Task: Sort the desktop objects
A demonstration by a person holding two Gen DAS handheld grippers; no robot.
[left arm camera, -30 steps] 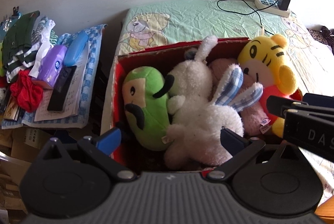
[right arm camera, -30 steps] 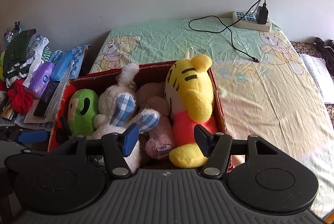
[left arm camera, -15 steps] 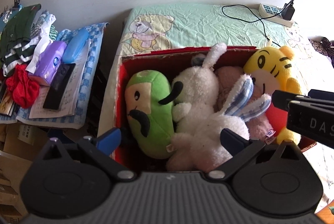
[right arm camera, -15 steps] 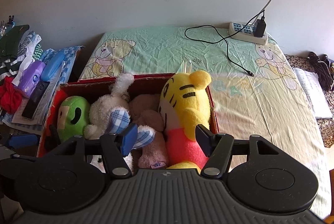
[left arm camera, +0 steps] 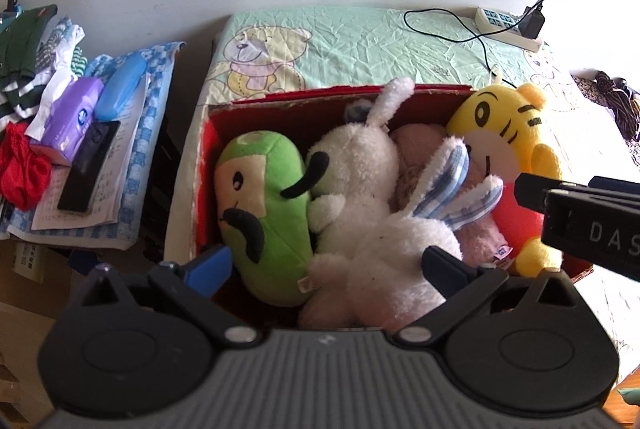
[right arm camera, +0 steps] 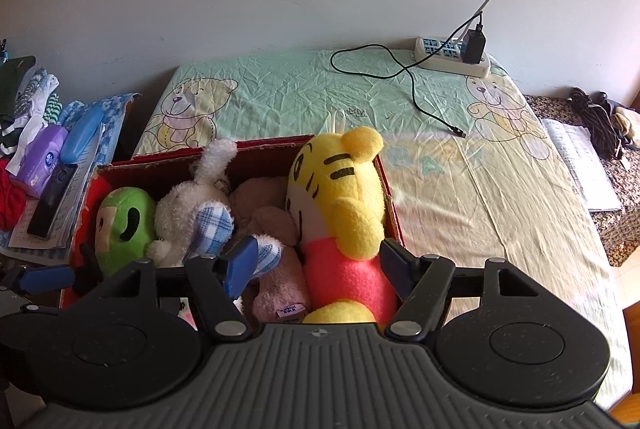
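A red cardboard box (left arm camera: 202, 165) (right arm camera: 262, 151) stands on the pale green bear-print cloth, packed with plush toys. From left to right it holds a green plush (left arm camera: 264, 205) (right arm camera: 120, 225), a white rabbit with blue plaid ears (left arm camera: 384, 229) (right arm camera: 192, 213), a pink plush (right arm camera: 276, 289) and a yellow tiger in a red shirt (left arm camera: 508, 133) (right arm camera: 340, 201). My left gripper (left arm camera: 324, 269) hangs open above the box's near edge, over the green plush and the rabbit. My right gripper (right arm camera: 316, 265) is open too, its fingers either side of the tiger's red body without gripping it.
Left of the box lies a pile: a purple tissue pack (left arm camera: 68, 117), a blue case (left arm camera: 120, 91), a black remote (left arm camera: 88, 165), papers and clothes. A white power strip (right arm camera: 452, 57) with a black cable sits at the back. A book (right arm camera: 580, 165) lies at the right.
Both grippers have drawn back and up from the box, so more of the green cloth and wall shows. The toys have not moved and both grippers stay open.
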